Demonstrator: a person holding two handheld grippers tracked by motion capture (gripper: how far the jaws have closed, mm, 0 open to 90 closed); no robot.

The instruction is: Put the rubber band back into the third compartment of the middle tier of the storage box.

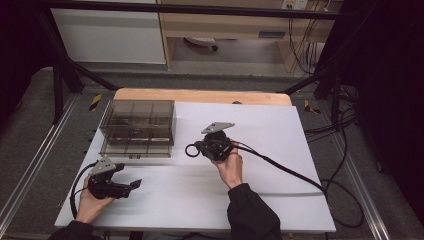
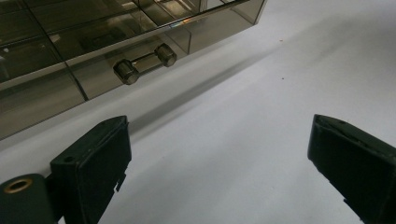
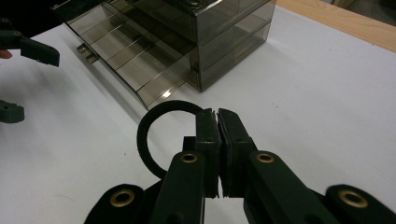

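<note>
The black ring (image 3: 148, 140) was pinched by its rim in the right tool (image 3: 218, 154), whose jaws stood closed on it, so that the loop stuck out to the left of the jaws and hung just above the white surface (image 1: 280, 150). From the high view the ring (image 1: 191, 150) lay just to the right of the smoked clear drawer unit (image 1: 140, 127), level with its near edge, where the lowest drawer (image 3: 126, 65) was pulled out towards the person and showed its dividers. The likely next move, judged only from this layout, was to carry the ring a short way left and a little far over that open drawer; the right tool was plainly the nearer of the two for it. The left tool (image 1: 134, 185) rested low at the near left of the surface with its jaws spread wide and nothing between them, pointing towards the drawer's small bar handle (image 2: 144, 63), which stood near but apart from it. The ring's plane was roughly level, which should have suited a flat drop into a compartment.
</note>
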